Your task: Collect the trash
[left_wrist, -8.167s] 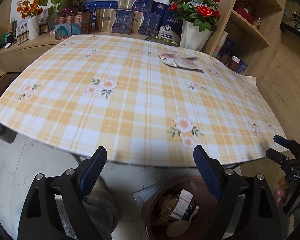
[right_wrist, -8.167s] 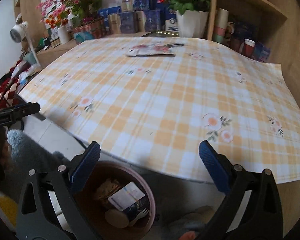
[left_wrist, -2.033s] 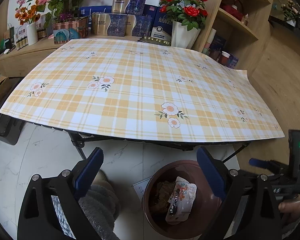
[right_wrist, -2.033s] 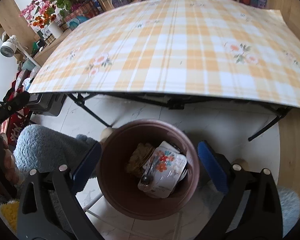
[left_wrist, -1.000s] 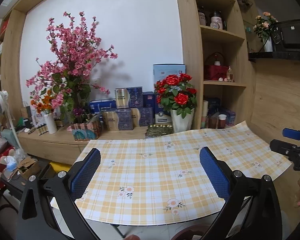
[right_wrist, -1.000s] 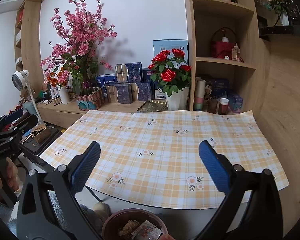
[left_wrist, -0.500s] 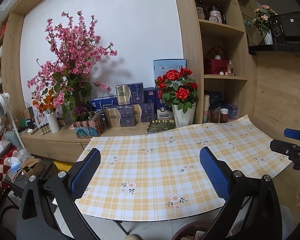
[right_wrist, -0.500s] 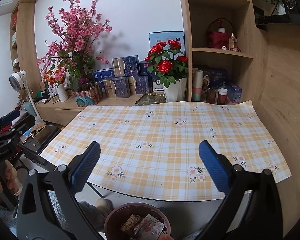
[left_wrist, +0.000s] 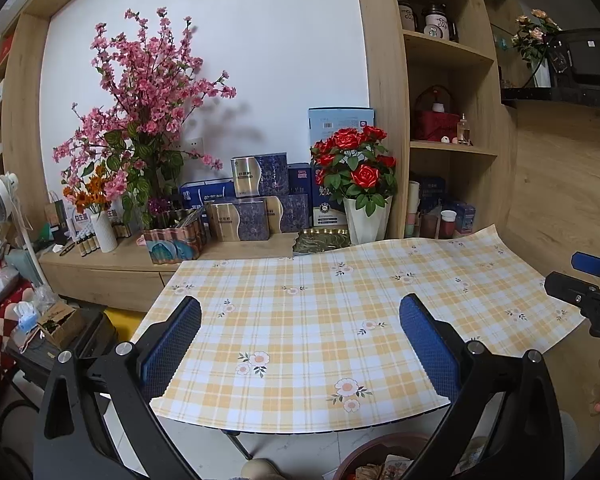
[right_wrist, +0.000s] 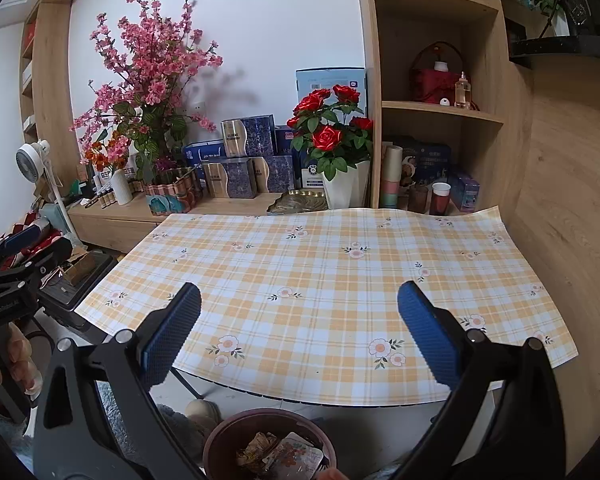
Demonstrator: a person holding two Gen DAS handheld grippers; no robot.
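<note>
Since two seconds ago both cameras have swung up from the bin to the tabletop and wall; the wrapper that lay on the cloth eight seconds ago is gone from it. Left tongs (left_wrist: 300, 340): spread wide, nothing between the blue pads, held level before the tabletop's near edge. Right tongs (right_wrist: 299, 332): likewise spread and empty, raised beside the left pair, seemingly at rest. Tabletop (right_wrist: 324, 272): yellow plaid cloth with small flowers, no loose item visible on it. Bin (right_wrist: 236, 428): brown round tub on the floor just below the near edge, placed where a carried piece need only be lowered from the cloth. Trash (right_wrist: 284, 456): crumpled paper and a printed wrapper lying inside the bin. Rose pot (right_wrist: 346, 188) and gift boxes (right_wrist: 240, 172): on the sideboard behind, evidently decor. Judgement: collection looks complete.
</note>
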